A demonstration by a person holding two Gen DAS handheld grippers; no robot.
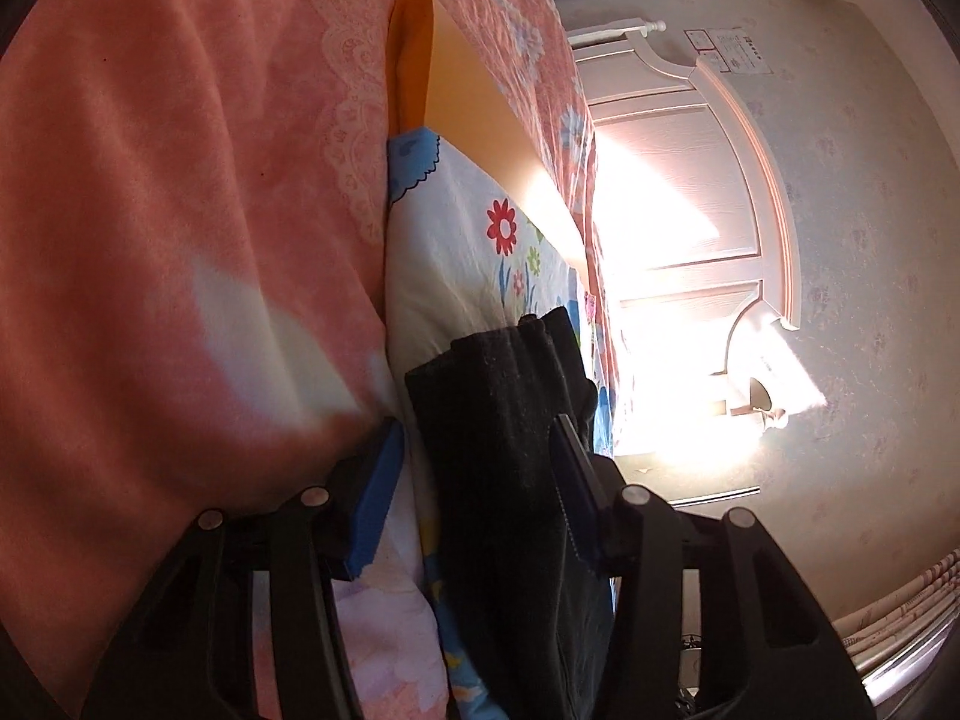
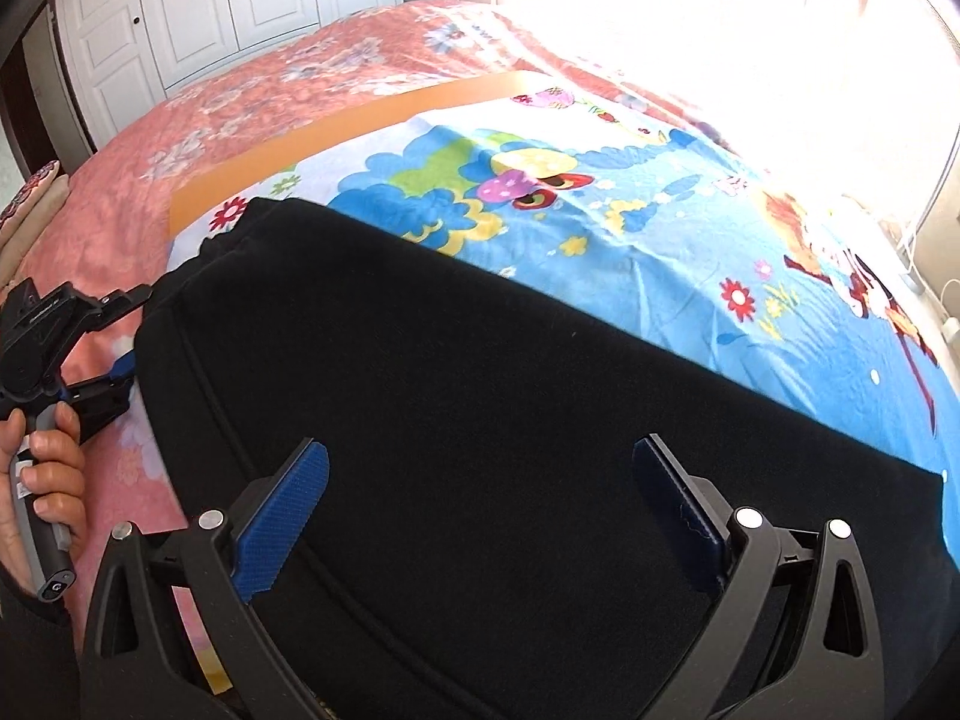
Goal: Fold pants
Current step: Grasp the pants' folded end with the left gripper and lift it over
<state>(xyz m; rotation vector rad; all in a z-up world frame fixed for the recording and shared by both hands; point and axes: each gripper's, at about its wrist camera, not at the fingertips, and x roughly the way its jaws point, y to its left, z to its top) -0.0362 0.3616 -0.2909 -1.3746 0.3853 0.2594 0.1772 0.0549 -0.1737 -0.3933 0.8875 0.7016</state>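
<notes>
Left wrist view: the left gripper [image 1: 480, 480] had one edge of the black pants [image 1: 510, 450] between its two half-open fingers [image 1: 378, 498]; whether they pinched it was unclear. Right wrist view: the right gripper [image 2: 480, 504] hovered wide open, empty, over the one pair lying flat on the cartoon sheet [image 2: 600, 210] on the bed [image 2: 240, 90].

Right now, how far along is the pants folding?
Done: the black pants lie spread flat on the cartoon sheet, seemingly already doubled lengthwise. In hand: the left claw sits at the waistband end with black fabric between its blue fingers, though a firm pinch isn't clear. The right claw hovers open over the middle. Left: folding the length over and smoothing it.
</notes>
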